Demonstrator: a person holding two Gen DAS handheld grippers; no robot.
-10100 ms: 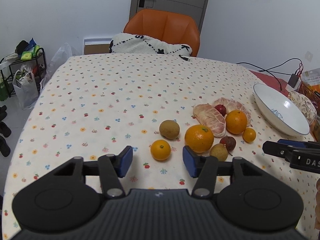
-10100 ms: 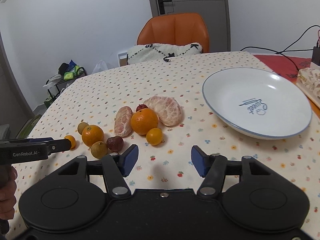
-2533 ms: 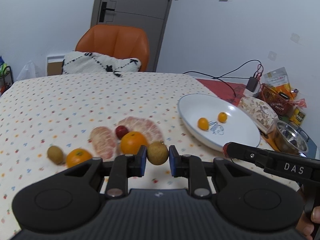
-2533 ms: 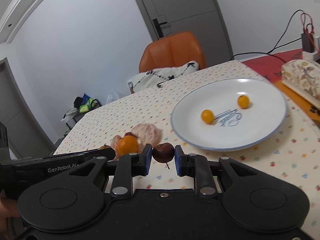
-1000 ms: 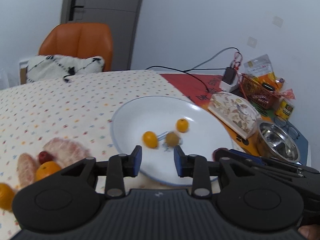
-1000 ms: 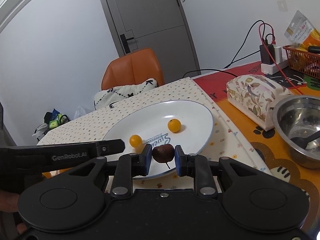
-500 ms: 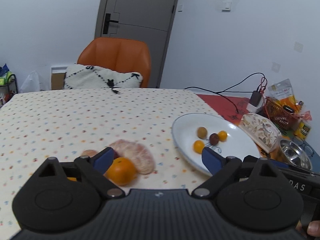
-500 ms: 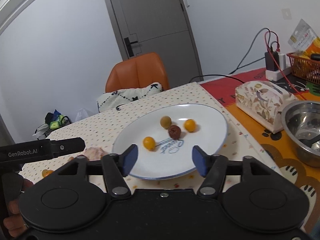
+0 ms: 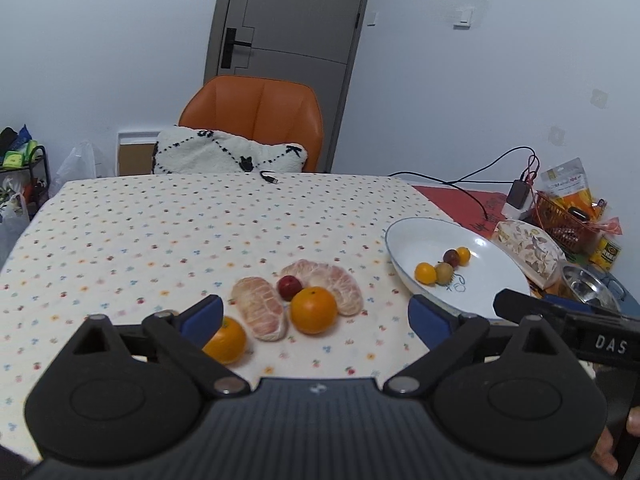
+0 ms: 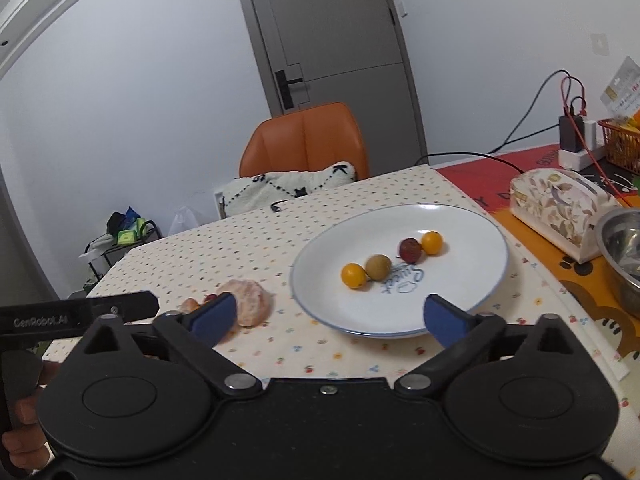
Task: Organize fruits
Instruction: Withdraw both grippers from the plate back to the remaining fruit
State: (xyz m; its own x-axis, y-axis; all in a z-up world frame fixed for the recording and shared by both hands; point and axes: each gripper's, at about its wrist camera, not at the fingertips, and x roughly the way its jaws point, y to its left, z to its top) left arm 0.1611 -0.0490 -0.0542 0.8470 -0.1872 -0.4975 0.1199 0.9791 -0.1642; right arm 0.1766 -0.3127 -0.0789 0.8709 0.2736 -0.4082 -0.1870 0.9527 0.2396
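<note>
Both grippers hang over the flowered tablecloth with nothing between their blue pads. The left gripper has its jaws spread wide, and the right gripper is spread just as wide, its near edge over the rim of the white plate.

Four small fruits lie in a loose row on the plate, running from 8 o'clock to 2 o'clock across its printed blue lettering: a yellow-orange one, a brownish-green one touching it, a dark red one, and another yellow-orange one just beside that.

In the left wrist view the plate sits at 3 o'clock of the fruits left on the cloth. Those form a tight cluster: a large orange at the front, two peeled pomelo pieces (pale pink, membranes showing), one at its 9 o'clock and one curving behind it, and a small red fruit tucked between them. A second orange lies at 8 o'clock of the cluster, partly hidden behind the left finger pad.

Beyond the plate, at 2 o'clock, stand a patterned tissue box and a steel bowl. An orange chair with a white cushion stands at the far side of the table.
</note>
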